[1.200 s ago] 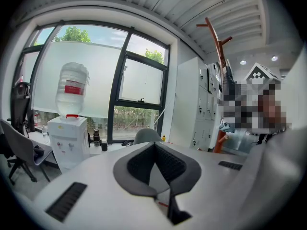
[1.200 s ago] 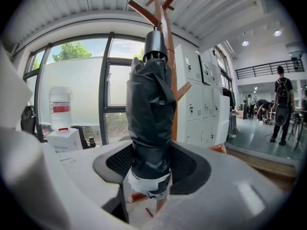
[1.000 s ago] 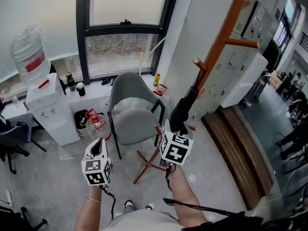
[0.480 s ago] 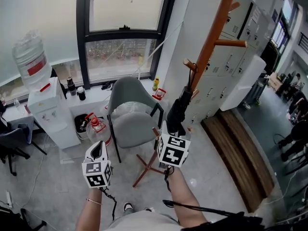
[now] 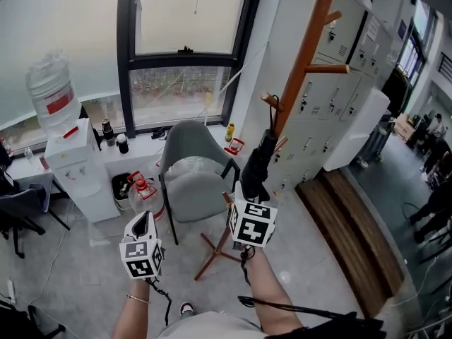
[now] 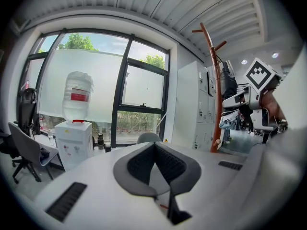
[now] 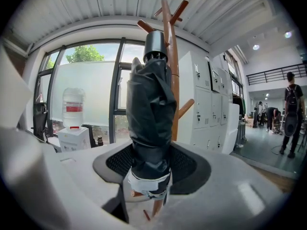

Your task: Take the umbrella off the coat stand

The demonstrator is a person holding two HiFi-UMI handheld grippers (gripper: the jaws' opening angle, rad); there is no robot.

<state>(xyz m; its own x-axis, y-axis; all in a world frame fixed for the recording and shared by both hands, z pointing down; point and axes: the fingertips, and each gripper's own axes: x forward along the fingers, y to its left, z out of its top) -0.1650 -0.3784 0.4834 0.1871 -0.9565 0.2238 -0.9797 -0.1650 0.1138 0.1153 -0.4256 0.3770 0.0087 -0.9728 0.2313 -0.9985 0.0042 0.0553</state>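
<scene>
Clamping the folded umbrella [image 7: 148,109] by the coat stand [image 5: 308,48] is the right gripper [image 5: 248,195]; left gripper [image 5: 145,217] closed, empty.

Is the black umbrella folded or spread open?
Folded. The black umbrella is wrapped tight in a narrow bundle, clamped in the right gripper.

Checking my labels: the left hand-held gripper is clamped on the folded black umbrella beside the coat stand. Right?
No, the right hand-held gripper is clamped on the folded black umbrella beside the coat stand; the right gripper view shows it.
</scene>
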